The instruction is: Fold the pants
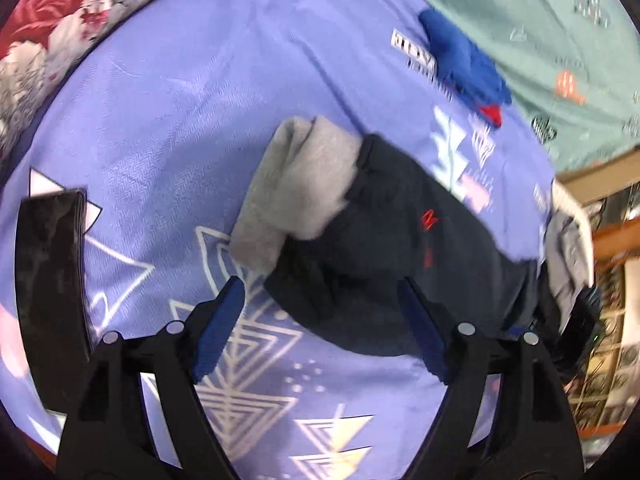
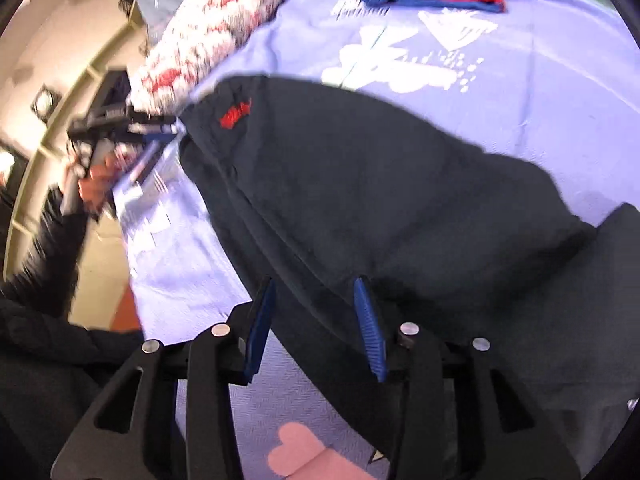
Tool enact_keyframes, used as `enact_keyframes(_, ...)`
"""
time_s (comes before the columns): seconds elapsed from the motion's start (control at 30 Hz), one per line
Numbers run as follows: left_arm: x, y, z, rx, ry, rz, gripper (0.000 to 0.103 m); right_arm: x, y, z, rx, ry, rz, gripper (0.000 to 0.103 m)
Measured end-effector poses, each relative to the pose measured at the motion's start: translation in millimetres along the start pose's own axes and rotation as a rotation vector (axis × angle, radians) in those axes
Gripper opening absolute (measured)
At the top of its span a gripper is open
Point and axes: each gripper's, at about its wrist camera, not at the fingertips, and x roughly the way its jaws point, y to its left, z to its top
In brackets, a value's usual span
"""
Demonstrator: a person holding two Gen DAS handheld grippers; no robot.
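Dark pants (image 1: 384,248) lie folded on a lavender bedsheet (image 1: 168,120), with 2 grippers poised over them.

The pants show grey fleece lining (image 1: 296,184) turned out at 1 end and a small red logo (image 1: 430,222) on top. The left gripper (image 1: 320,328) is spread wide above the near edge, pinching nothing, likely having let go. The right gripper (image 2: 316,328) is partly spread over the dark cloth, pads clear of it. Beyond lie a folded blue garment (image 1: 464,68) and a floral pillow (image 2: 208,36), out of the way.
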Motion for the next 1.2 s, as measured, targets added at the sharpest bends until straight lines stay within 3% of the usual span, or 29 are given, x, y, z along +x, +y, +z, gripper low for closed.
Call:
enact_keyframes(0.1, -13.2, -10.9, -6.4, -0.065, -0.046, 0.005, 0.078, -17.7, -8.9, -4.0, 0.046, -0.082, 0.008, 0.045)
enact_keyframes(0.37, -9.6, -34.7, -12.1, -0.135, -0.016, -0.081, 0.078, -60.8, -44.8, -31.1, 0.177, -0.241, -0.015, 0.047)
enact_keyframes(0.5, 9.3, -33.0, -8.1, -0.165, 0.007, -0.048, 0.077, -58.5, -42.6, -33.9, 0.190, -0.269, -0.115, 0.047)
enact_keyframes(0.53, 14.2, -32.3, -6.7, -0.177, 0.010, -0.044, 0.075, -58.4, -41.9, -35.0, 0.193, -0.276, -0.130, 0.047)
enact_keyframes(0.6, 22.7, -30.5, -2.4, -0.198, 0.011, -0.026, 0.054, -58.5, -41.1, -35.8, 0.194, -0.285, -0.146, 0.047)
enact_keyframes(0.7, 35.0, -29.9, 5.2, -0.216, 0.027, -0.006, 0.038, -58.6, -41.0, -35.5, 0.195, -0.296, -0.160, 0.048)
enact_keyframes(0.97, 59.1, -23.4, 21.9, -0.276, 0.024, 0.039, 0.037, -59.0, -44.0, -34.7, 0.193, -0.296, -0.211, 0.048)
enact_keyframes(1.07, 56.7, -26.0, 17.5, -0.261, -0.021, 0.087, 0.017, -54.3, -43.7, -32.8, 0.186, -0.279, -0.240, 0.048)
enact_keyframes(1.13, 44.6, -38.8, 11.4, -0.206, -0.051, 0.105, 0.012, -47.5, -39.1, -29.0, 0.155, -0.249, -0.272, 0.048)
enact_keyframes(1.2, 26.8, -48.0, 6.8, -0.173, -0.064, 0.058, 0.010, -39.6, -36.0, -23.4, 0.140, -0.214, -0.266, 0.048)
